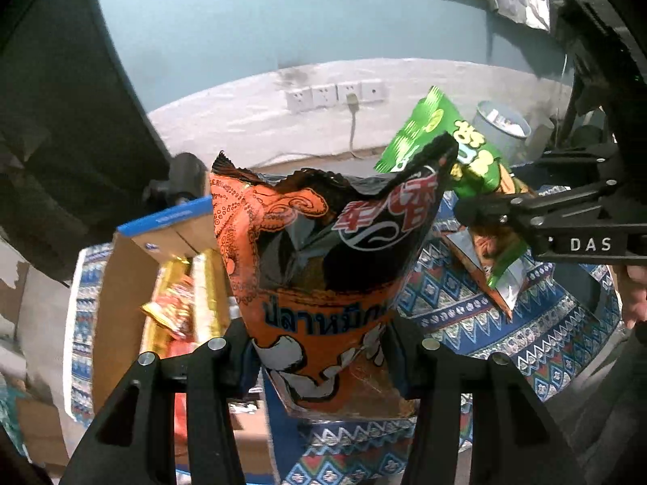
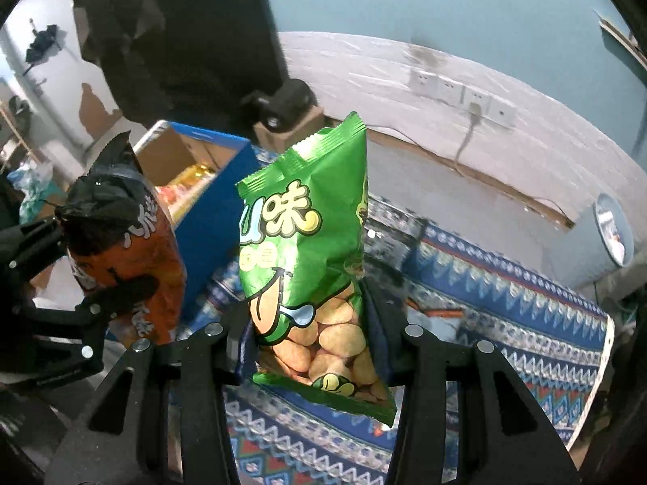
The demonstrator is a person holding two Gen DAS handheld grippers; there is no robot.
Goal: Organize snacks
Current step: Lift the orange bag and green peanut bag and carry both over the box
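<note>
My left gripper (image 1: 323,359) is shut on an orange and black snack bag (image 1: 319,266) and holds it upright above the patterned cloth. My right gripper (image 2: 311,335) is shut on a green snack bag (image 2: 307,250) with yellow characters, also held upright. In the left wrist view the right gripper (image 1: 485,210) comes in from the right with the green bag (image 1: 440,137) just behind the orange one. In the right wrist view the left gripper (image 2: 101,283) holds the orange bag (image 2: 129,250) at the left.
An open cardboard box with blue sides (image 2: 210,218) stands at the left with gold and red snack packs (image 1: 182,303) inside. A blue patterned cloth (image 2: 505,303) covers the surface. A grey bin (image 1: 501,129) stands far right by the wall with sockets (image 1: 335,95).
</note>
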